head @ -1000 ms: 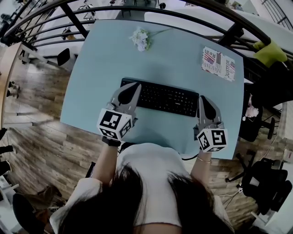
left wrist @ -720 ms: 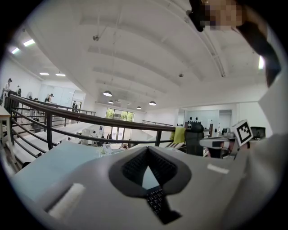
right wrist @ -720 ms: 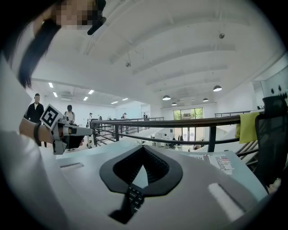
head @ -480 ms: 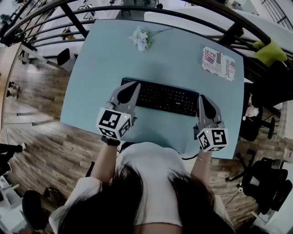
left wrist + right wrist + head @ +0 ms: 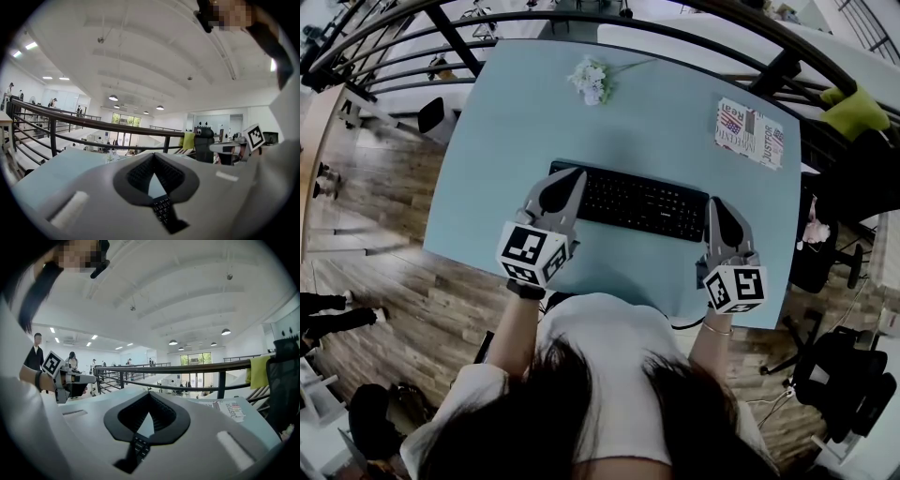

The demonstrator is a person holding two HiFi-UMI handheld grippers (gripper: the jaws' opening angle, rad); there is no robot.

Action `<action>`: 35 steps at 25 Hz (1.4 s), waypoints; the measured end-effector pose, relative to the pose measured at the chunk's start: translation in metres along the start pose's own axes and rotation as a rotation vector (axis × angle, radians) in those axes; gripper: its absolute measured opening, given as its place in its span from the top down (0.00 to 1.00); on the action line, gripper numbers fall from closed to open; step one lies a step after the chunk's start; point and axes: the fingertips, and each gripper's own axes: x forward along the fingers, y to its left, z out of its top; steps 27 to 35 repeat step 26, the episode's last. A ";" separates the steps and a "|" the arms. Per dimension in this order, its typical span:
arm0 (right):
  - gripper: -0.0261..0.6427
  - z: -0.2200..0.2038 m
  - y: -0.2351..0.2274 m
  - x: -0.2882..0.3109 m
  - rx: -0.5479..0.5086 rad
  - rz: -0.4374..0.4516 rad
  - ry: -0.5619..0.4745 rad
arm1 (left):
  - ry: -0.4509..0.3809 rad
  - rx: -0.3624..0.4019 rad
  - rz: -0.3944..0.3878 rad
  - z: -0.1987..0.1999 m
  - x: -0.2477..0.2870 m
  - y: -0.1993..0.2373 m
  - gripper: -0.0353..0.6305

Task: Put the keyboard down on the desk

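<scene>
Left gripper (image 5: pixel 578 174) and right gripper (image 5: pixel 713 202) side by side, fingers (image 5: pixel 555 199) together, tips forward.

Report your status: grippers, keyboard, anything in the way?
Both shut: left gripper and right gripper, tips over keyboard ends. It lies flat on desk. Beyond it: flowers, booklet, well apart.

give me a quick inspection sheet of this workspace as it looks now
surface: pale blue desk, mostly bare
job's things: black keyboard lying on it near the front edge
clutter: white flowers at the back, printed card back right
grippers: left tongs and right tongs shut, tips over the keyboard's ends
cables: nothing seen on the desk
surroundings: black railing, wood floor
</scene>
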 end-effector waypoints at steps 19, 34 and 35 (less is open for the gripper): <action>0.96 -0.004 -0.004 0.003 0.017 -0.007 0.012 | 0.017 -0.008 0.009 -0.005 0.005 0.009 0.86; 0.96 -0.007 -0.007 0.005 0.030 -0.008 0.012 | 0.023 -0.008 0.014 -0.007 0.007 0.011 0.86; 0.96 -0.007 -0.007 0.005 0.030 -0.008 0.012 | 0.023 -0.008 0.014 -0.007 0.007 0.011 0.86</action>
